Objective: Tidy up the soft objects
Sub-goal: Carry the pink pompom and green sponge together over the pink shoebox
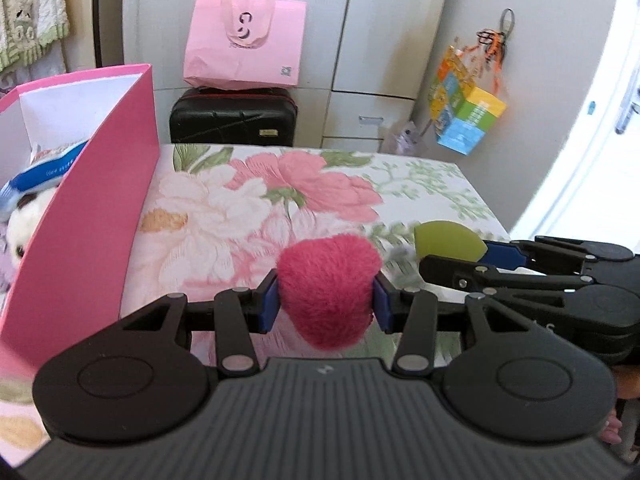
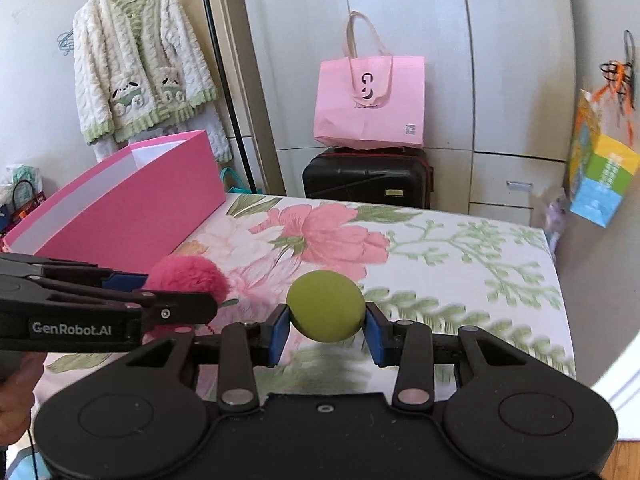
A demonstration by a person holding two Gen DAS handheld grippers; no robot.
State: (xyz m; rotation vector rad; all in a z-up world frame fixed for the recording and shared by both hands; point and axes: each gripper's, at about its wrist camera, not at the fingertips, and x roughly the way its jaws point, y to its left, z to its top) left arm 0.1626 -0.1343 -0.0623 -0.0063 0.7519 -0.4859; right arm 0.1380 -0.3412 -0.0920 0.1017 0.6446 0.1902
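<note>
Standing along the left edge of the floral bedspread (image 2: 460, 248), the pink box (image 2: 132, 208) was open-topped, its tall wall just left of the grippers. To its right the bedspread lay bare out to the far and right edges. The left wrist view showed inside the box — a black-and-white plush toy (image 1: 24, 220) under a blue-and-white packet (image 1: 44, 172); the right wrist view showed only the box's outer wall and white lining. The left gripper (image 1: 326, 298) was clenched on the pink pompom (image 1: 328, 288), held above the bedspread near the box. Just to its right, the right gripper (image 2: 326, 326) grasped the green ball (image 2: 326, 306) — also above the bedspread.
</note>
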